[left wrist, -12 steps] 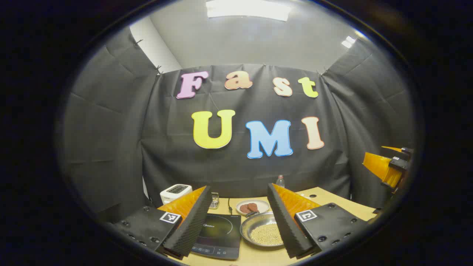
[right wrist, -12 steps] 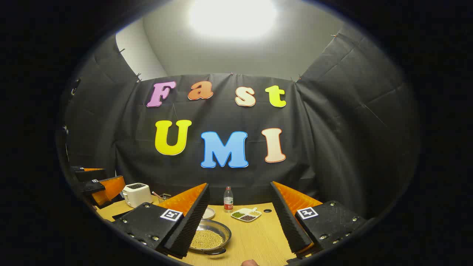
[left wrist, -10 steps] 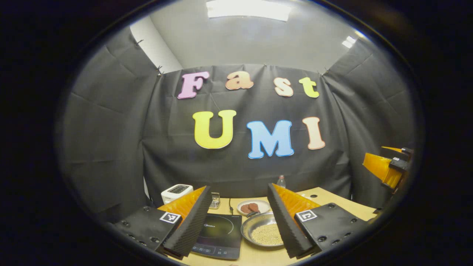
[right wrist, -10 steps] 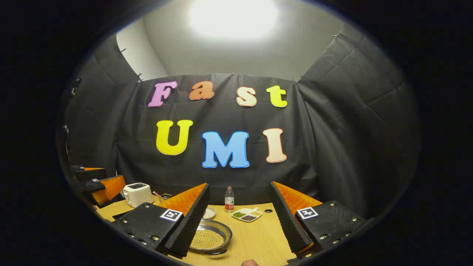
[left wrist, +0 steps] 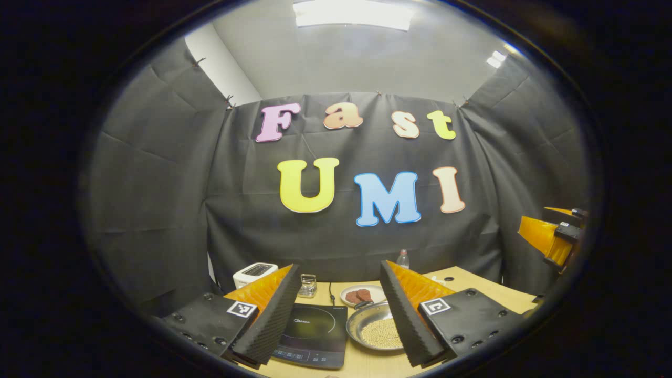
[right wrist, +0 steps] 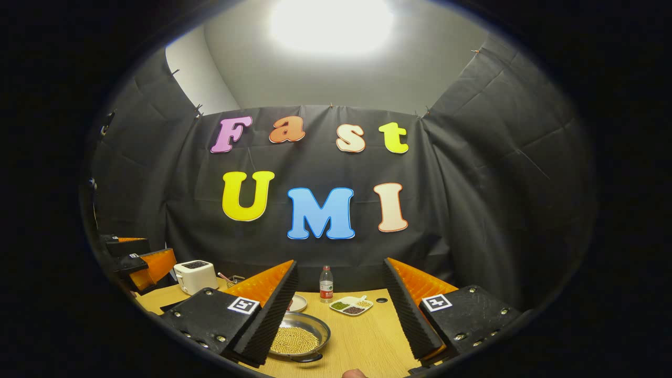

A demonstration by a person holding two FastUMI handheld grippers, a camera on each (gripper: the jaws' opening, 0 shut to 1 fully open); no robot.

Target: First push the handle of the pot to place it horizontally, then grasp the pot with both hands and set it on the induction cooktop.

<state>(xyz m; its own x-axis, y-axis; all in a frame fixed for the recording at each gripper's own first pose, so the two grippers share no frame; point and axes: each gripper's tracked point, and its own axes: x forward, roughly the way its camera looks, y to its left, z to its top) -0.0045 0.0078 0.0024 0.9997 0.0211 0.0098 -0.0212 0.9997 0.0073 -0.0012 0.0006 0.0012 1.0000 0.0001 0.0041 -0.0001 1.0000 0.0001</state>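
My left gripper and right gripper hover with fingers spread above the bench, the pot beside the induction cooktop.

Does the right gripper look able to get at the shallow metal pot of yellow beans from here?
Probably yes: the right gripper is open above the wooden table, and the shallow metal pot of yellow beans lies just ahead by one finger, nothing between.

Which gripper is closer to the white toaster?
Left. The left gripper is open with the toaster just behind its left finger. The right gripper is open further right, toaster far to its left.
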